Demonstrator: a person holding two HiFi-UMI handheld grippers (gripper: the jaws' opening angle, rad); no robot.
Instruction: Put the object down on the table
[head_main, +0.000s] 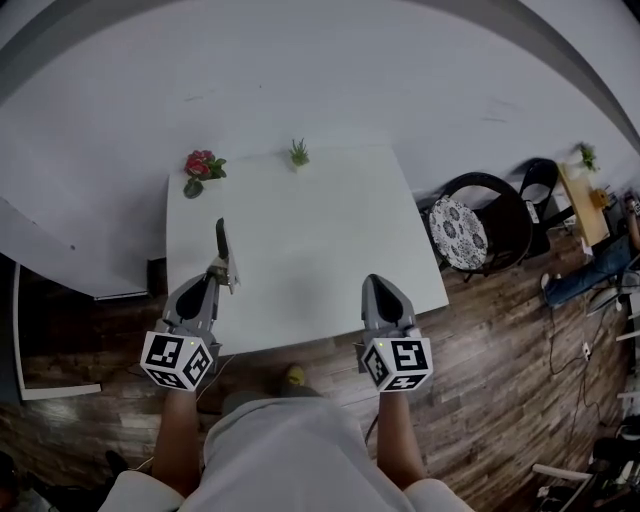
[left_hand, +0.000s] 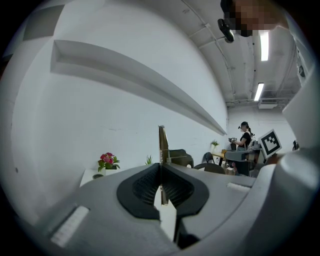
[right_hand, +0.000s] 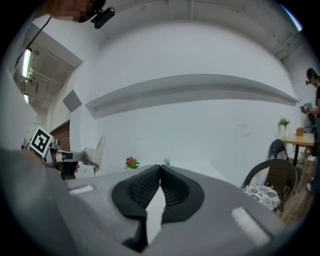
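Closest up, two bare forearms just short of the near edge of the white square bench, one gripper apiece. Left gripper over the bench's near-left part, fingers clamped tight on a thin flat metal tool, blade flaring toward its far end. Seen along those fingers, tool edge-on and upright, poking straight out past the tips. From the other side, broad face of the blade on show, pointing up. Carried in the grip, then, not lying on the bench.

Right gripper over the bench's near-right part, well apart from the left one. Fingers pressed together, nothing between them.

Over at the bench's far-left corner, a small red-flowered plant. Along the far edge, near the middle, a little spiky green plant. Behind the far edge, plain white wall. Just off the bench's right side, a dark round-backed chair with a patterned cushion. Under it all, brown wood-plank floor. Way beyond the bench's right side, a person in dark clothes and a cap, standing.
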